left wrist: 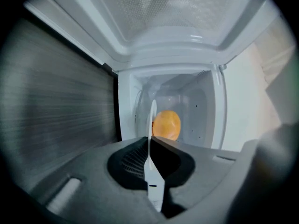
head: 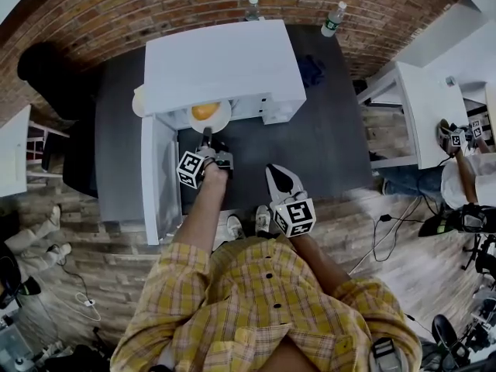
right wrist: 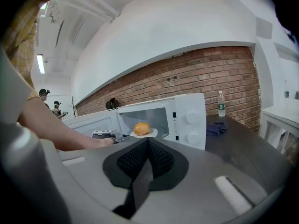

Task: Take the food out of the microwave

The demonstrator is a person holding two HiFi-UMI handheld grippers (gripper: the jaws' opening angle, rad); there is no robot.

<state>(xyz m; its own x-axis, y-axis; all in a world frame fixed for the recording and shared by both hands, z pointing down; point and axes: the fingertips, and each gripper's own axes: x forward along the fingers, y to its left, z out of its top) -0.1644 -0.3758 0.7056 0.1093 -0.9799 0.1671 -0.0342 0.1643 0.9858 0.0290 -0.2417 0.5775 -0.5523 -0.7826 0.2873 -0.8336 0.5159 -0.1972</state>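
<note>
The microwave sits on the dark table at the person's twelve o'clock, with its door swung out toward nine. The food, a round orange lump, rests on a white plate right at the mouth of the oven. The left claw is pinched narrow on the near rim of that plate at its six o'clock, and the thin edge runs straight between the pads. The right claw hangs back at about four o'clock from the left one, closed with nothing in it, well apart from the oven. As I see it, the plate is just starting out. The grip is on one edge only, so the far side will want to sag. I'd draw it straight back toward six o'clock, slow and level, so the food doesn't roll. It should stay clear of the door on the nine o'clock side. The right claw could support the plate's free rim once it is out.
</note>
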